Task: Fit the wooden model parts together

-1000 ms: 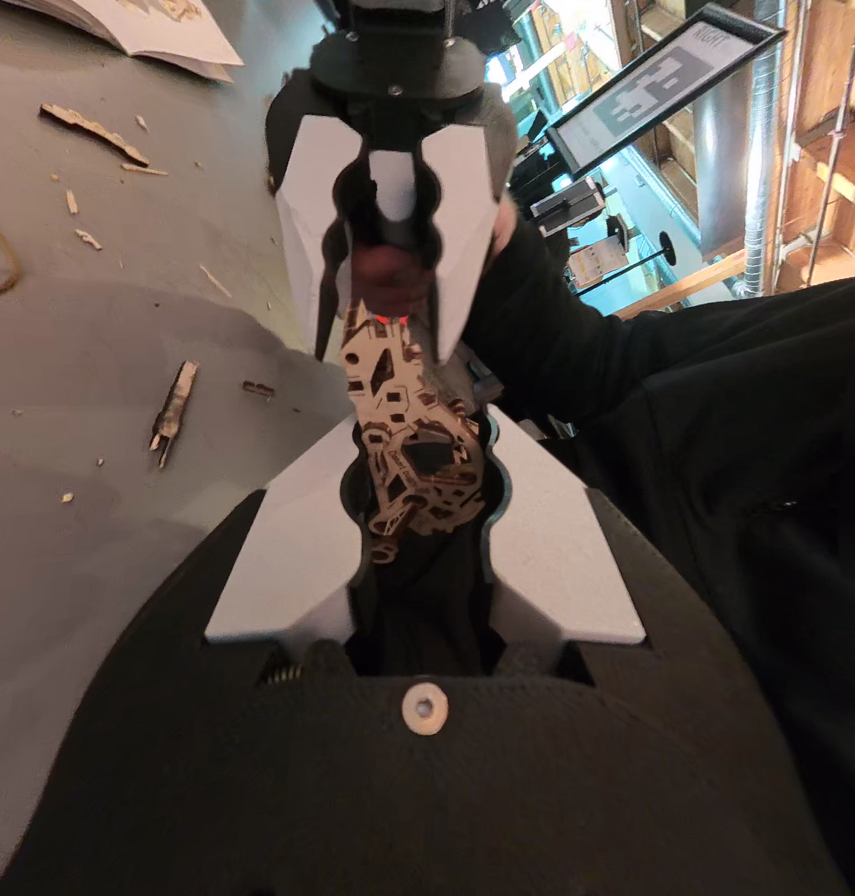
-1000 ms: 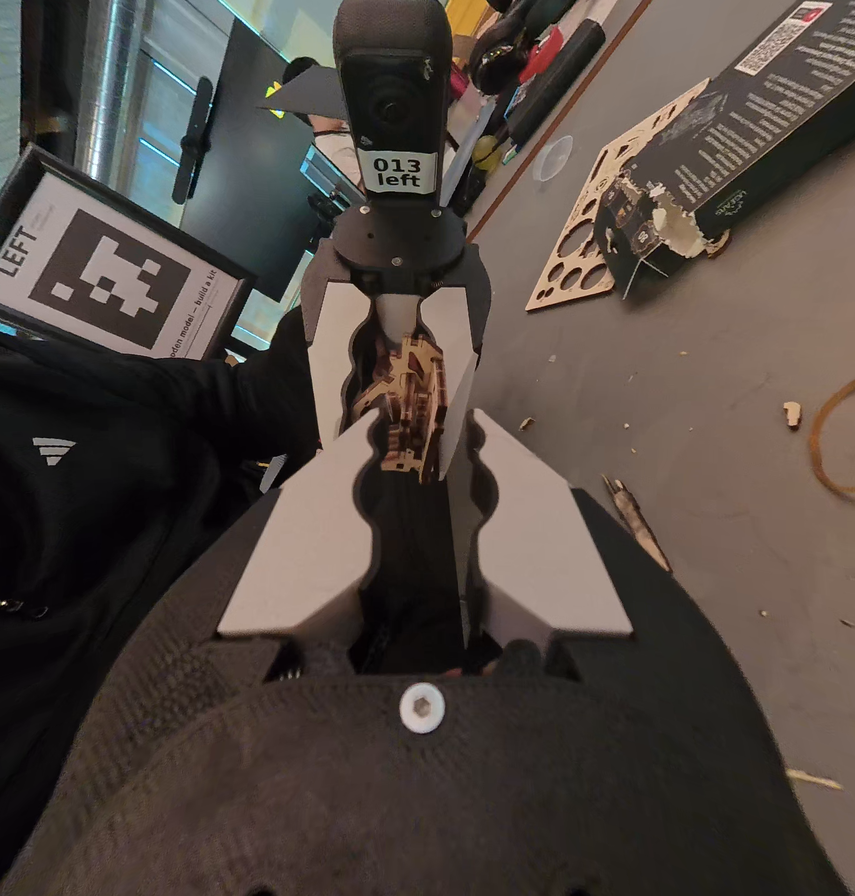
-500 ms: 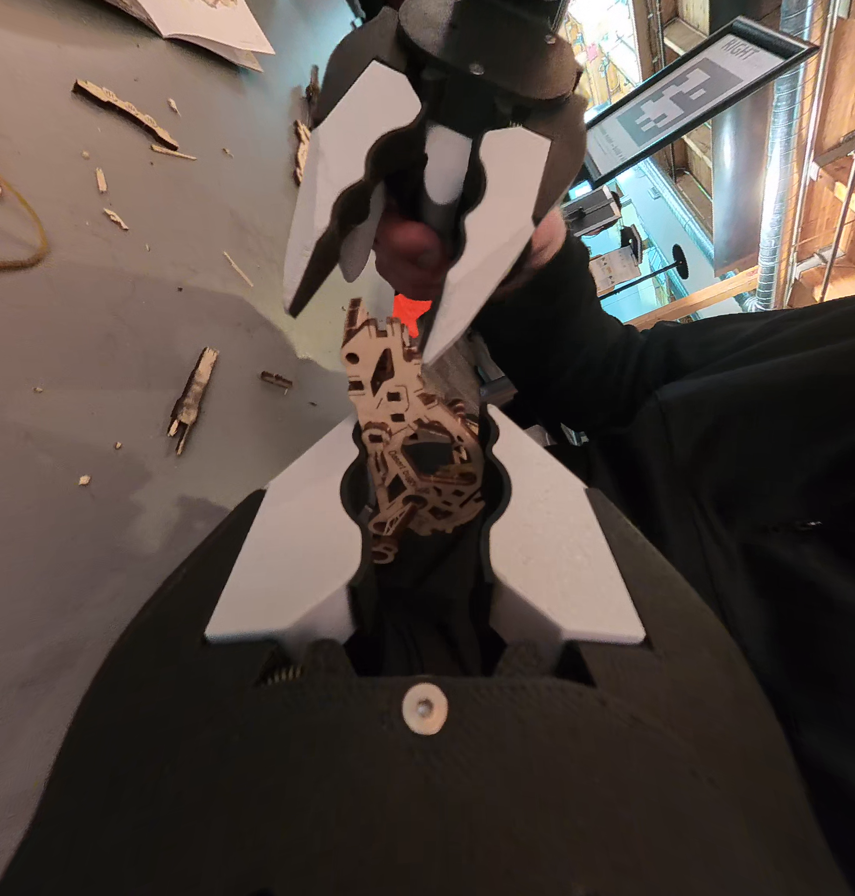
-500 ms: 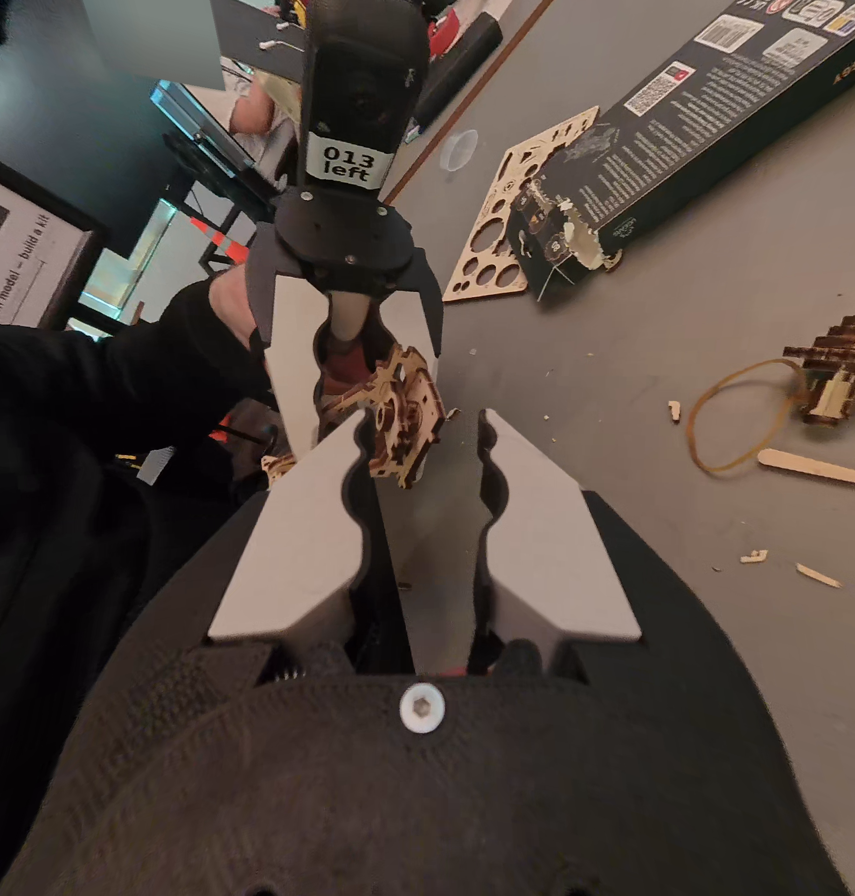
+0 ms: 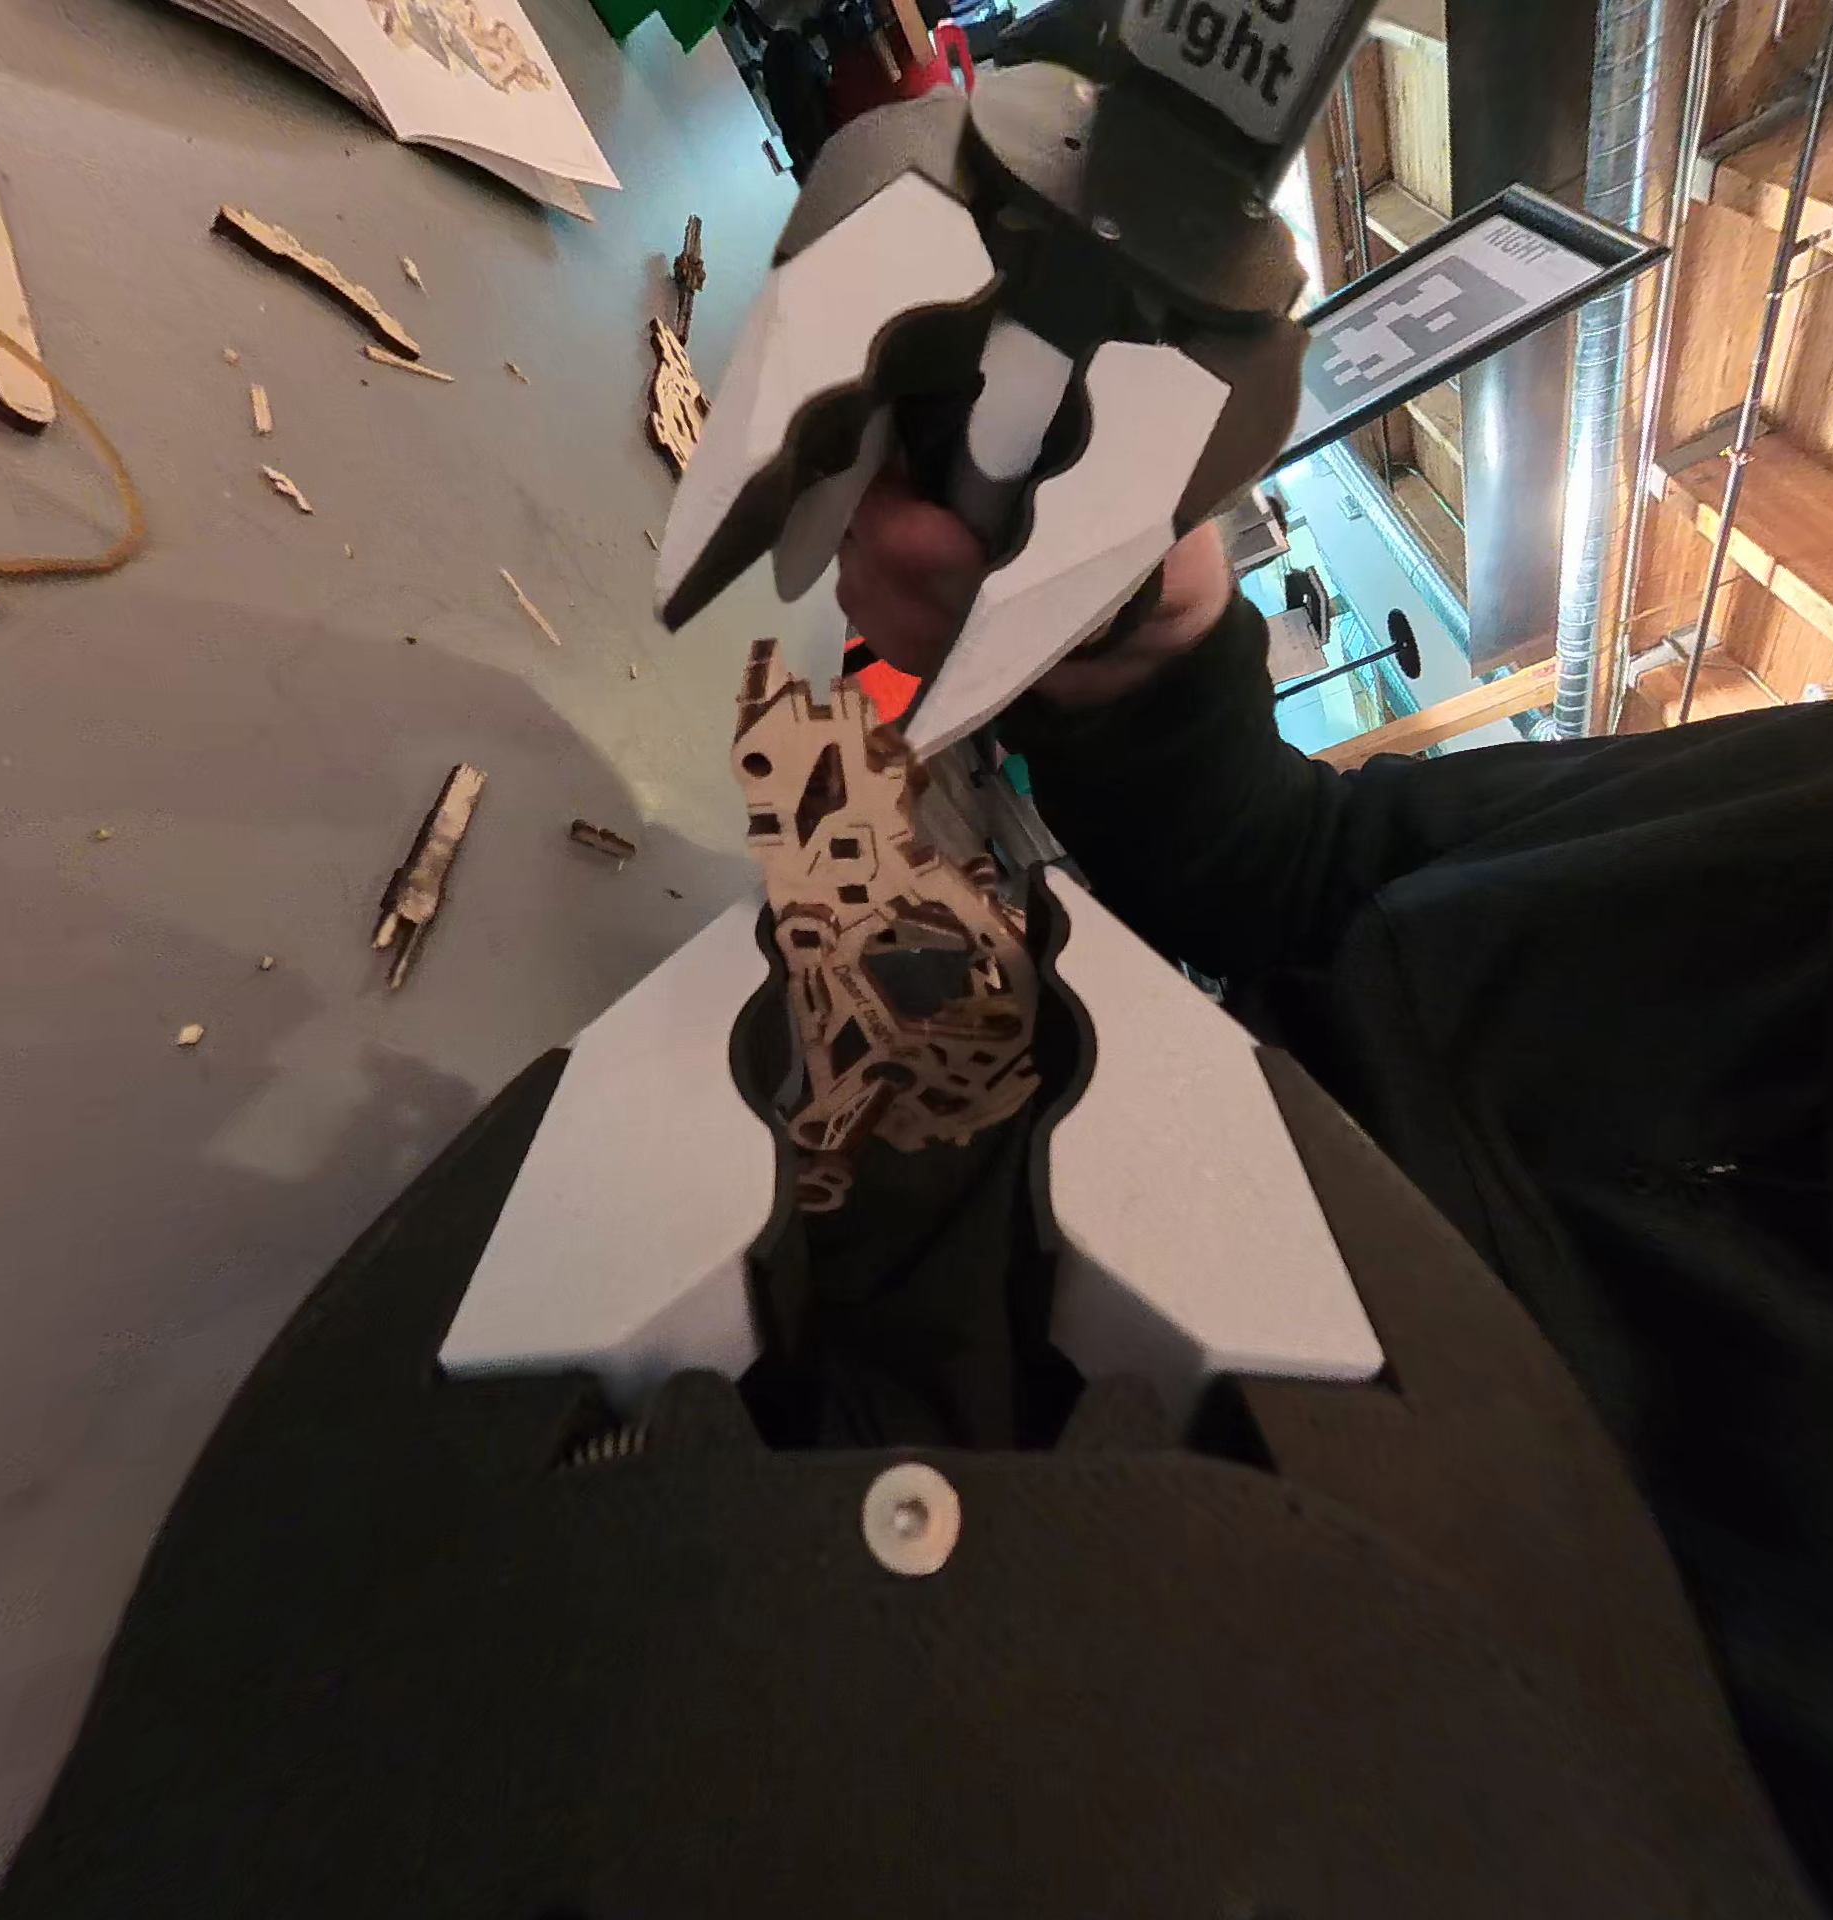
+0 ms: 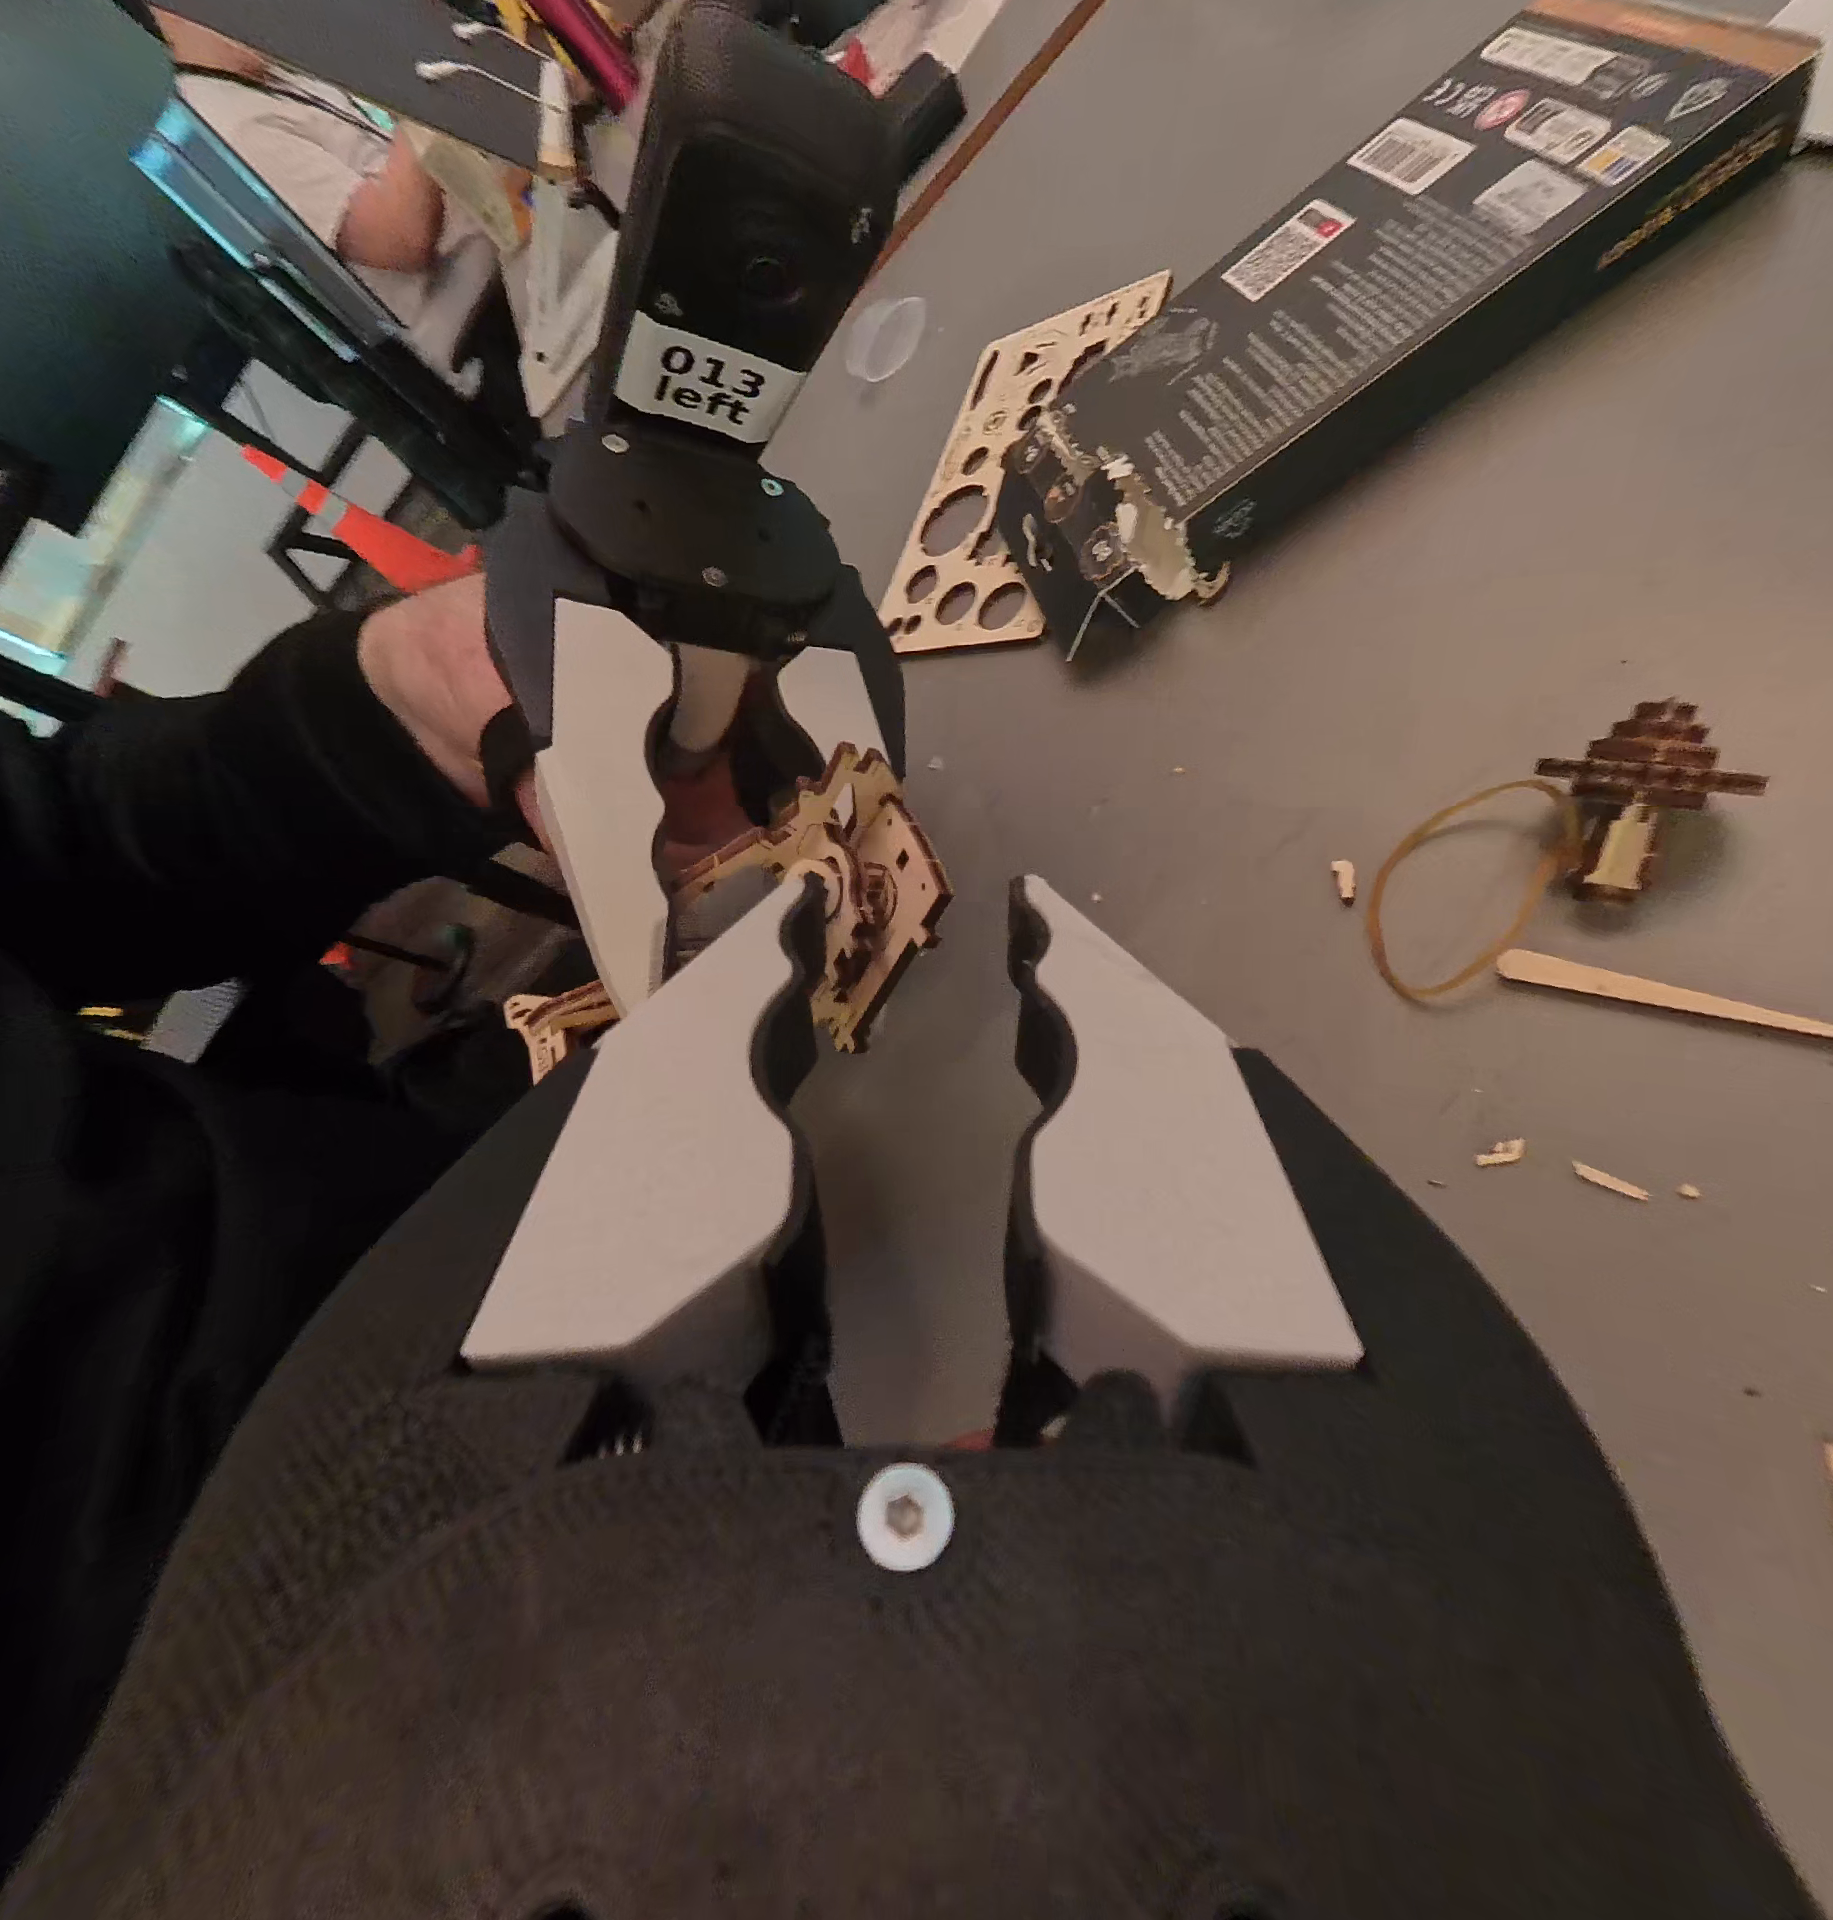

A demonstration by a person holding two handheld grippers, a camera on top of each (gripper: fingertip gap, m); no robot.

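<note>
**Half-built wooden model, one gripper on it, the other just off it**

Right above the grey table (image 6: 1514, 582), we've got the wooden model assembly (image 5: 891, 997) pinched in the left gripper (image 5: 907, 914), with its fingers closed in narrow on the lower body of the piece. The notched top end sticks out past the fingertips. In the right wrist view the same assembly (image 6: 870, 894) shows edge-on, hanging off the front of the left gripper (image 6: 787, 883).

The right gripper (image 6: 912, 904) is empty, fingers parted about midway, with bare table visible between them. From the left wrist view the right gripper (image 5: 798, 675) sits just beyond the assembly's notched end, one fingertip close by it. We can't tell if it's touching.

Relative to the assembly, the loose bits are all well apart on the table: a brown stepped sub-piece (image 6: 1650, 779) with a rubber band (image 6: 1463, 904) looped by it, a flat wooden stick (image 6: 1670, 1003), the punched-out sheet (image 6: 1005, 499) tucked under the black kit box (image 6: 1411, 291), and splinters everywhere.

What worries us:
- That assembly is thin laser-cut ply. If the right gripper comes back in crooked and clamps the notched tabs, we reckon they snap.
- The left grip is on an openwork section, so squeezing harder could crack it, and pushing a part on could twist it out of the fingers.
- The next part lies flat on the table, which makes for an awkward pick.
</note>
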